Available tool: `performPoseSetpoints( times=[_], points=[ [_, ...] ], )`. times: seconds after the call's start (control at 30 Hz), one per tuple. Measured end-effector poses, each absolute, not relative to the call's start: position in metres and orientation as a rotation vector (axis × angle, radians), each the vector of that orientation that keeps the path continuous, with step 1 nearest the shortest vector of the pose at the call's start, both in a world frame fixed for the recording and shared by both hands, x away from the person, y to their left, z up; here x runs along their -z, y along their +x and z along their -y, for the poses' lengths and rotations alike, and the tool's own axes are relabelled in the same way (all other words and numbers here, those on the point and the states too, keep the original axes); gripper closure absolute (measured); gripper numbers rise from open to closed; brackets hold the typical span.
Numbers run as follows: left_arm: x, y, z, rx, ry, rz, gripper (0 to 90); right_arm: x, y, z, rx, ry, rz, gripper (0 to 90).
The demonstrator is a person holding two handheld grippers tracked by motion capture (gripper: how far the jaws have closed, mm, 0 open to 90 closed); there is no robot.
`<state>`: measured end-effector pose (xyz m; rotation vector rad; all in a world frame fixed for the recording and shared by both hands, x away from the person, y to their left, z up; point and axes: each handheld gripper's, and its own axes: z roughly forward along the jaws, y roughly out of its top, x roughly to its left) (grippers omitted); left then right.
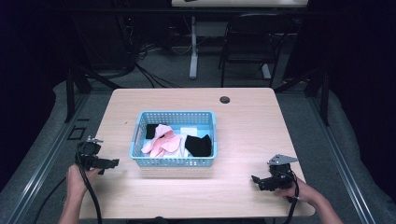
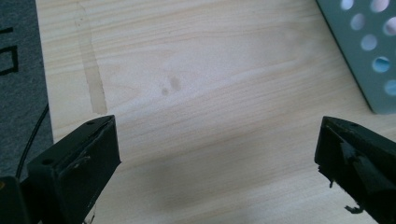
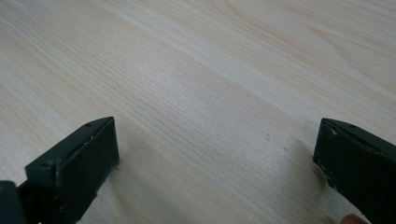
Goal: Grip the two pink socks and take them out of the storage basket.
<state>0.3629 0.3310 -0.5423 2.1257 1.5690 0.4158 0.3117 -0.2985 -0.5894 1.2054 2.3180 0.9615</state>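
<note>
The blue basket (image 1: 173,161) sits in the middle of the desk (image 1: 243,135), a bit toward the near edge; inside it lie pink cloth (image 1: 162,142), black cloth (image 1: 199,145) and a white piece (image 1: 189,131); nothing looks taken out yet, so I think the work is just starting and all of it is left. The left gripper (image 1: 112,163) waits just beside the basket's near left corner, jaws wide apart and empty; the right gripper (image 1: 256,179) rests near the desk's near right corner, well apart from the basket, jaws wide too, holding nothing. No words or labels can be read.
</note>
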Motion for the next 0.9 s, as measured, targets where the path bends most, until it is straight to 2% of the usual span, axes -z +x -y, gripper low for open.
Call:
performPoseSetpoints(
  times=[0.9],
  points=[
    [0.478, 0.361, -0.3, -0.396, 2.128, -1.426, 0.7, 0.589, 0.312, 0.3, -0.968, 1.191, -2.333, 0.0]
  ],
)
